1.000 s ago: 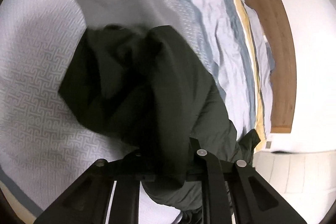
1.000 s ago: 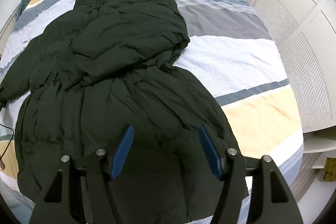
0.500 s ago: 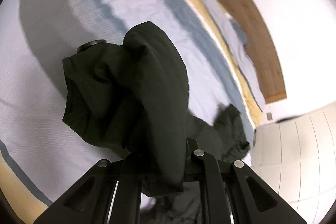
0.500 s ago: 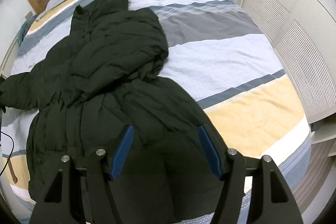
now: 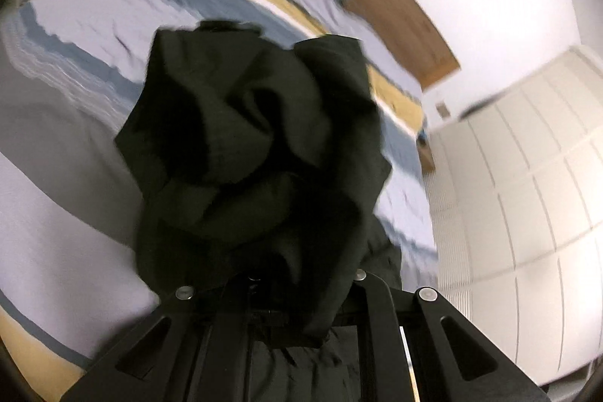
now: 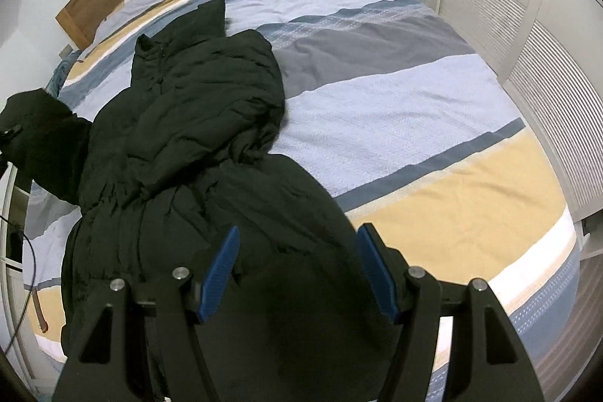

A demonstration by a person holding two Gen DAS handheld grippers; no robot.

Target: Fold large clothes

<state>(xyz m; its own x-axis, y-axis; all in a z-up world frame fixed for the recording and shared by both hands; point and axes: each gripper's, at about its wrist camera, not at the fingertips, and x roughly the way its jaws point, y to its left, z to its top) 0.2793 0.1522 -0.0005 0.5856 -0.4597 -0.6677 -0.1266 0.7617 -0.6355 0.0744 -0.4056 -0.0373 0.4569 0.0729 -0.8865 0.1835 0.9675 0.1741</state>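
Sleeve (image 5: 256, 153) bunched in our left gripper (image 5: 286, 292), lifted over the bed (image 6: 395, 108). Our right gripper (image 6: 297, 274) gapes wide above the coat (image 6: 196, 138), which lies spread ahead, hem nearest us.

Left wrist view: heavy motion blur. Striped duvet (image 5: 94, 36) smeared, wooden headboard (image 5: 377, 10) edges soft, wardrobe doors (image 5: 527, 176) streaked. Black coat sleeve (image 5: 256, 145) underexposed; folds barely readable. White wall above the headboard near overexposure.

Right wrist view: sharp, evenly lit, soft diffuse indoor light, source not visible. Black puffer coat (image 6: 196, 123) shows quilting detail; faint soft shadow on the duvet just right of it. Blue finger pads (image 6: 220, 274) crisp.

Both views: strong fisheye bending, black vignette at corners.
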